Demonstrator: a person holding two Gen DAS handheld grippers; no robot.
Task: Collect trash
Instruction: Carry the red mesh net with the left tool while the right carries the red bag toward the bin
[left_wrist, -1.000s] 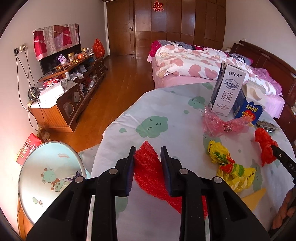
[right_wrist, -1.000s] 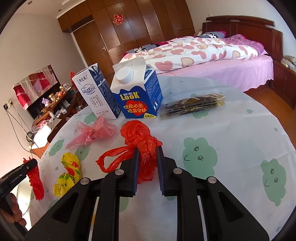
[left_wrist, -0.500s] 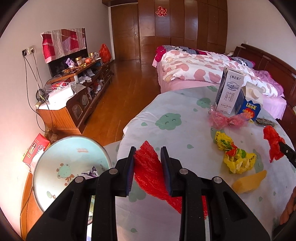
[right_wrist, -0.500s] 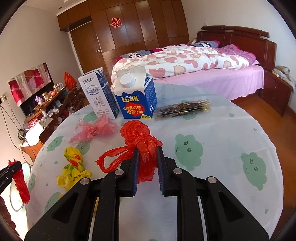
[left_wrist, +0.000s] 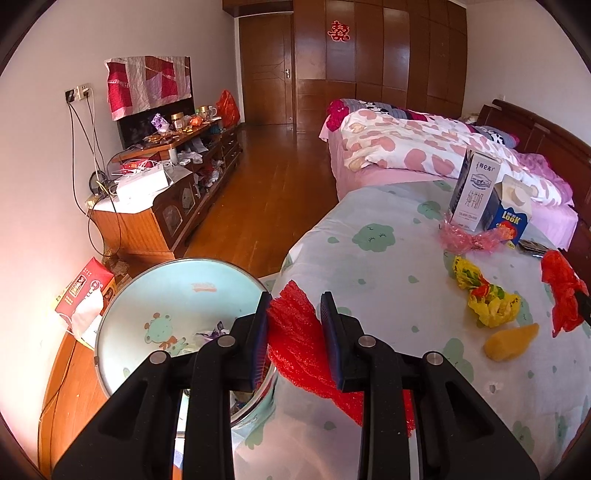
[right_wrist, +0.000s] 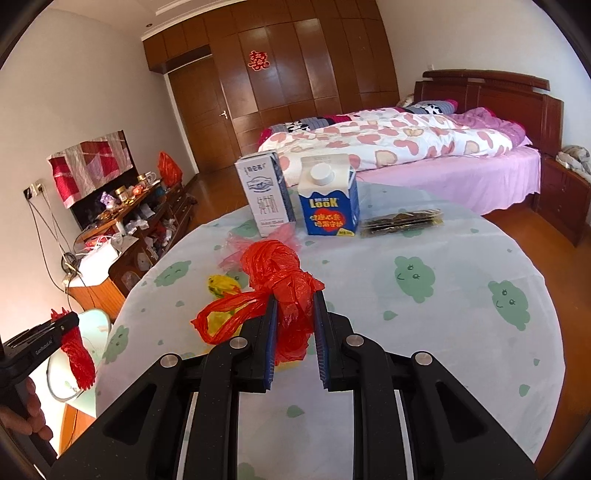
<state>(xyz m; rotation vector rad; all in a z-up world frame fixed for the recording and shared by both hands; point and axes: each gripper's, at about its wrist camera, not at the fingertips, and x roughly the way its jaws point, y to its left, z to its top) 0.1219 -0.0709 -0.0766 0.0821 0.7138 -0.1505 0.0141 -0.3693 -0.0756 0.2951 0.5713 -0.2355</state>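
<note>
Left gripper (left_wrist: 293, 326) pinches the red mesh scrap (left_wrist: 295, 332) at the counter (left_wrist: 369, 266) edge, above the bin (left_wrist: 147, 295); right gripper (right_wrist: 294, 332) clamps the red plastic bag (right_wrist: 280, 280) over the counter. Release early and either likely misses the bin; the bag's loose handle might snag a finger.

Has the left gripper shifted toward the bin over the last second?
Yes. The left gripper, shut on the red mesh, now sits at the table edge beside the bin; earlier it was over the tablecloth.
</note>
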